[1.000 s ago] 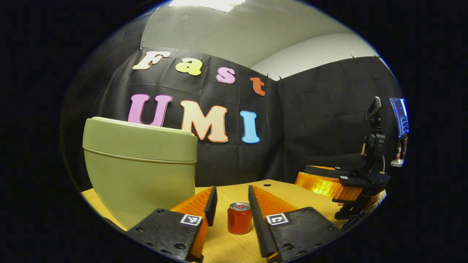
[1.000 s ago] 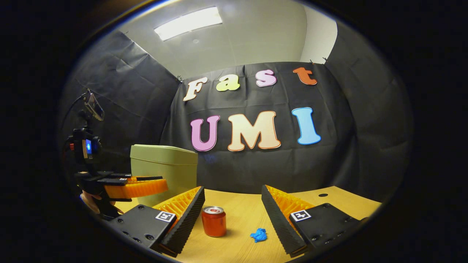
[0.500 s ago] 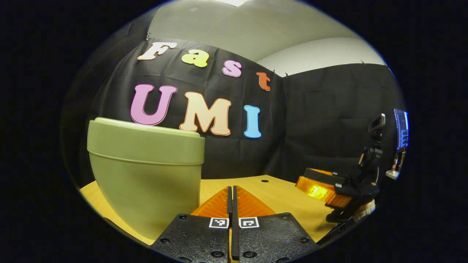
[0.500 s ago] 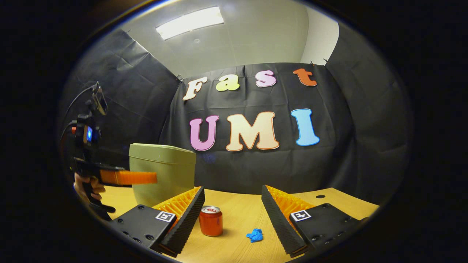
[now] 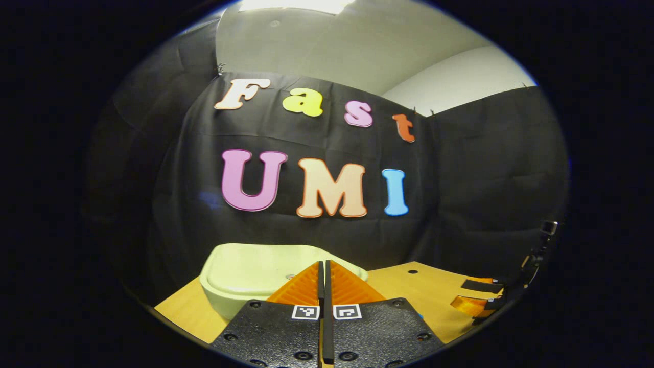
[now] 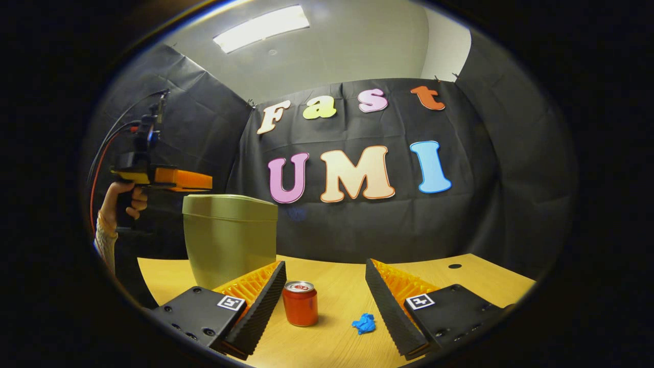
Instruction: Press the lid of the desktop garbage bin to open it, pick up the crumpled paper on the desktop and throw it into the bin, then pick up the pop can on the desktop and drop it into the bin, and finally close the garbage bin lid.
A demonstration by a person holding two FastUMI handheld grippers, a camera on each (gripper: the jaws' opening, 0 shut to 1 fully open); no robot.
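Two fingers of our left gripper (image 5: 323,271) are pressed flat together, gripping nothing, and they hide part of the garbage bin lid (image 5: 245,268) just beyond and below their tips. Our right gripper (image 6: 325,286) is spread wide above the bench (image 6: 337,332); between its fingers the pop can (image 6: 300,303) stands upright beside the left finger, and the blue crumpled paper (image 6: 364,323) lies near the right one. We see the garbage bin (image 6: 229,240), lid down, toward the bench's far left corner.

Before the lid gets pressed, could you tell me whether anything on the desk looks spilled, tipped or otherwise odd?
Nothing stands out: the bin is upright with its lid shut, the pop can stands upright, and the blue crumpled paper lies beside it.
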